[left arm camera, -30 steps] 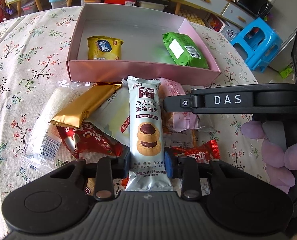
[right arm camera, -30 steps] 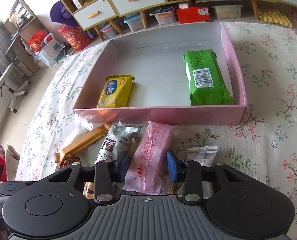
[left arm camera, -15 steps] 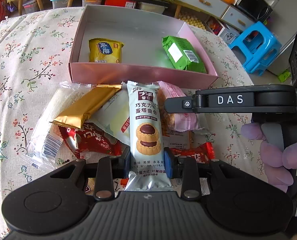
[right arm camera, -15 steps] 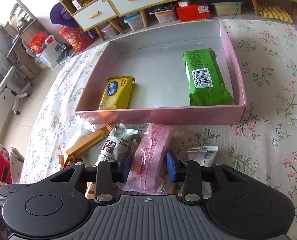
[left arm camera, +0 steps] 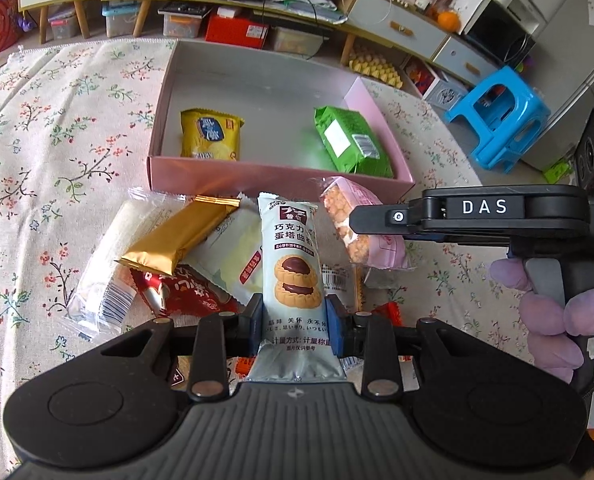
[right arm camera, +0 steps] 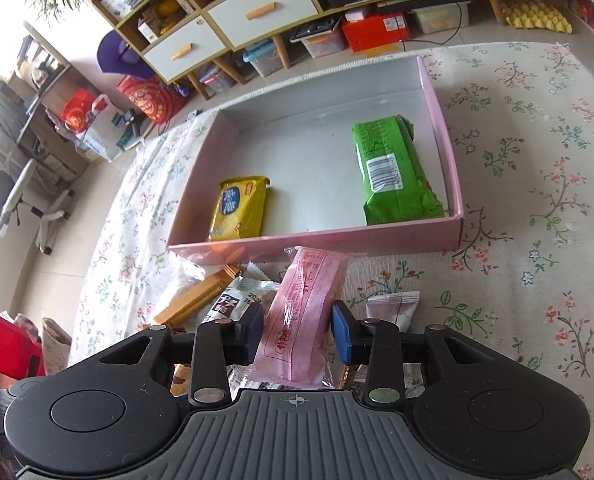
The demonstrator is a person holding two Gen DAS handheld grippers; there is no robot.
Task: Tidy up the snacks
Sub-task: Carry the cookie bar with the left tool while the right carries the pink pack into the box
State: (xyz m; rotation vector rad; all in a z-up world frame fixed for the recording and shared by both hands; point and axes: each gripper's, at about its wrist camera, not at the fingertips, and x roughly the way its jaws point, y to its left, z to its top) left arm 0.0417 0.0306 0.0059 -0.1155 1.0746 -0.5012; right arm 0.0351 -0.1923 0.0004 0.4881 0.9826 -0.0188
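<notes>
My left gripper (left arm camera: 295, 322) is shut on a pale blue cookie packet (left arm camera: 291, 264) and holds it above the snack pile. My right gripper (right arm camera: 299, 330) is shut on a pink snack packet (right arm camera: 303, 312), also lifted; the left wrist view shows that pink packet (left arm camera: 357, 220) under the right gripper's black finger (left arm camera: 385, 220). Ahead lies the pink box (left arm camera: 265, 174) (right arm camera: 329, 240) holding a yellow packet (left arm camera: 209, 138) (right arm camera: 239, 208) and a green packet (left arm camera: 351, 146) (right arm camera: 393, 170). A gold bar (left arm camera: 177, 236) and a red wrapper (left arm camera: 177, 292) lie in the pile.
The flowered tablecloth (left arm camera: 57, 168) covers the table. A clear white packet (left arm camera: 105, 268) lies at the pile's left, and a small white packet (right arm camera: 393, 308) to the right. Shelves with drawers (right arm camera: 233, 20) and a blue stool (left arm camera: 497, 116) stand beyond. A gloved hand (left arm camera: 553, 320) grips the right handle.
Both grippers have risen a little with their packets. The blue cookie packet and the pink packet now hang higher above the pile, and the box looks farther off.
</notes>
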